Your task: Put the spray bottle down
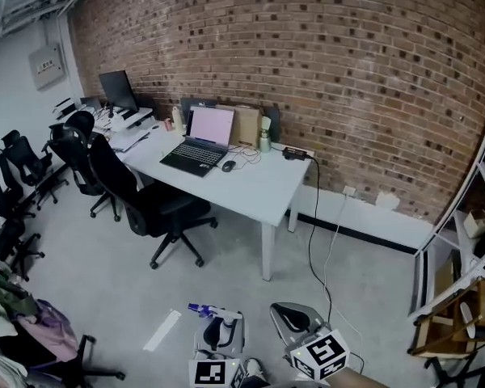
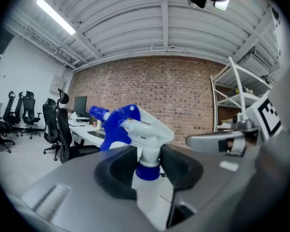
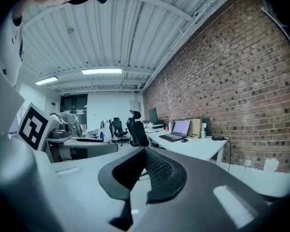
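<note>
The left gripper [image 2: 148,154] pinches the spray bottle [image 2: 135,127] by its neck, holding it above the grey floor [image 1: 105,297] (blue nozzle pointing left in the head view). Just beside it, the right gripper [image 3: 145,154] has its fingers pressed together, empty. Farther off, a laptop [image 1: 200,140] sits near the back edge of the white desk [image 1: 259,188], by the brick wall [image 1: 347,79].

lighting: even, cool indoor light; head view bright, shadows soft, faint shade beneath the bench [image 1: 250,188] and office chair [image 1: 158,208].
sources: ceiling strip light [image 2: 55,16] blown out to white in left gripper view; two ceiling tubes [image 3: 101,71] glaring in right gripper view; laptop screen [image 1: 212,125] glows pink.
distortion: strong fisheye, brick wall [image 1: 307,71] bowed, dark vignette round both gripper views.
focus: near jaws soft; spray bottle [image 2: 135,129] fairly sharp; far background slightly soft.
</note>
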`<state>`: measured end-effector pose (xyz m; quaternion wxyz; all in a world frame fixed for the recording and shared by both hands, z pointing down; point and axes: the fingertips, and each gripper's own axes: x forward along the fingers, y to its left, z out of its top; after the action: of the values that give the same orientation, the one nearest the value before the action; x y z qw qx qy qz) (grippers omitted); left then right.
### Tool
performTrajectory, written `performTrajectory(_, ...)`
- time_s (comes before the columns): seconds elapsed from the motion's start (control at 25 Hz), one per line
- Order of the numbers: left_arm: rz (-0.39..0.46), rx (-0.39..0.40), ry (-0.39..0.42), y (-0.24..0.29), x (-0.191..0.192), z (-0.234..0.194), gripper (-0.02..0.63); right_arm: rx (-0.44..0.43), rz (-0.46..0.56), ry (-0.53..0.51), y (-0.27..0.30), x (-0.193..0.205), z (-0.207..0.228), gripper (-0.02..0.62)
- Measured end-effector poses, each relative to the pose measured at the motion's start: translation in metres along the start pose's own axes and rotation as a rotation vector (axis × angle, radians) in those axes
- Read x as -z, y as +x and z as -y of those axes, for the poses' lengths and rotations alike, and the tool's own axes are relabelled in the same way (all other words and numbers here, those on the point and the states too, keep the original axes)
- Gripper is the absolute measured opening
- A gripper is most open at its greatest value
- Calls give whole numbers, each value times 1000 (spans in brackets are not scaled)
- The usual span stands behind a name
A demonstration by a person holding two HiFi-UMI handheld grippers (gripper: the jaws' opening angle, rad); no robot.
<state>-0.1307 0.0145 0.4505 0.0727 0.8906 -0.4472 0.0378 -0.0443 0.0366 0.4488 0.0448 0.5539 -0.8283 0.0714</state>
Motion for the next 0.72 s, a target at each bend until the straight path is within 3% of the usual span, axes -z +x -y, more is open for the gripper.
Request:
performTrajectory(0.44,-3,114,41,161,-33,-75,141,147,2,-6,138,-26,94,0)
performTrajectory(0.72,-30,132,29,260,-38,-85,141,191,-3,6,197,-33,174,0)
